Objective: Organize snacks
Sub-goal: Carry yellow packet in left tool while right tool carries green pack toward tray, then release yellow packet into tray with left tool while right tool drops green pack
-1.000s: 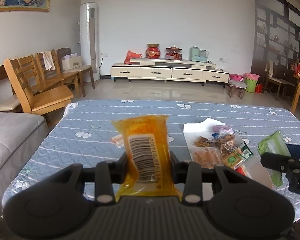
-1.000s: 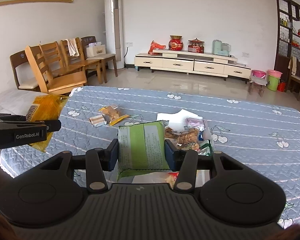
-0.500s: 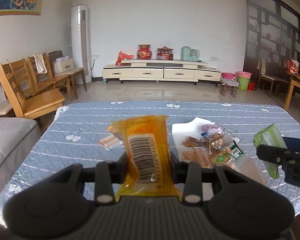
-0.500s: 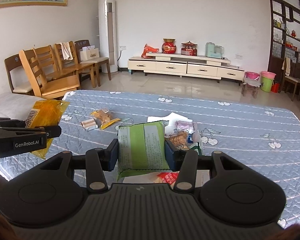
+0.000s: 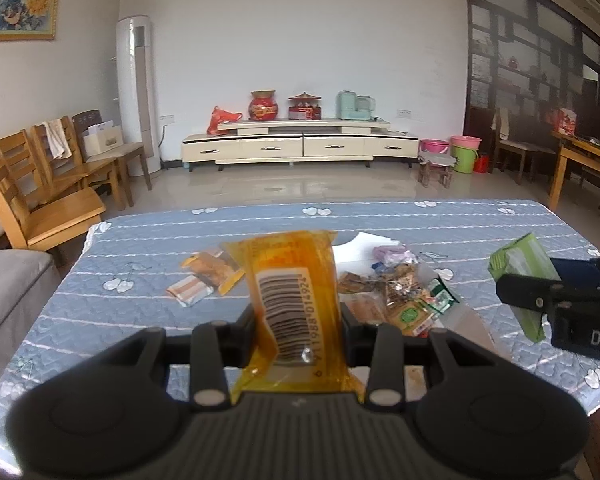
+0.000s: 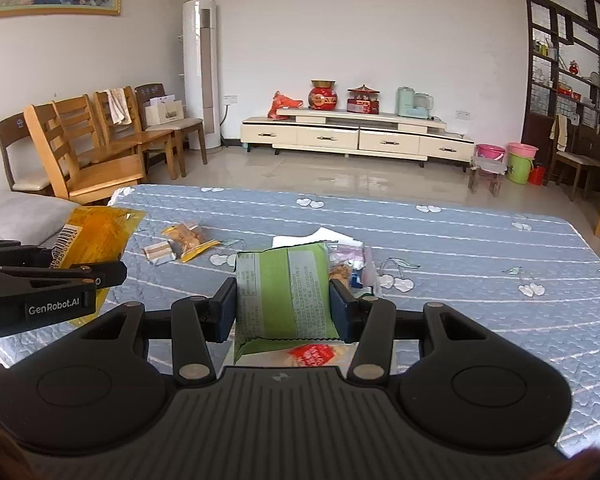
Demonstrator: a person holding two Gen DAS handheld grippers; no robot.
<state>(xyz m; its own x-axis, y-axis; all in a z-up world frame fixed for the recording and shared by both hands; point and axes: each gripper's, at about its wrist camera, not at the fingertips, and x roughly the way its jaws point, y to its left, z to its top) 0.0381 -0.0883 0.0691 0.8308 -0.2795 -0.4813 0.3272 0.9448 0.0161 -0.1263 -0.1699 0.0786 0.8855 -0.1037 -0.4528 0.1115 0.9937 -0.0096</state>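
The left hand-held gripper point(image 5: 298, 330), clamped on the yellow packet point(image 5: 296, 304), has drifted sideways over the surface point(image 5: 480, 224), so the two loose snacks point(image 5: 206, 276) now lie further to its left. The right hand-held gripper point(image 6: 284, 304) has held steady, clamped on the green packet point(image 6: 284, 292) above the snack pile point(image 5: 400, 292); both packets look carried, not yet placed

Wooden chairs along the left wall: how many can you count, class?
4, in a row: the nearest, a second behind it, a third with a towel, and a dark one holding a box. Others may be hidden.
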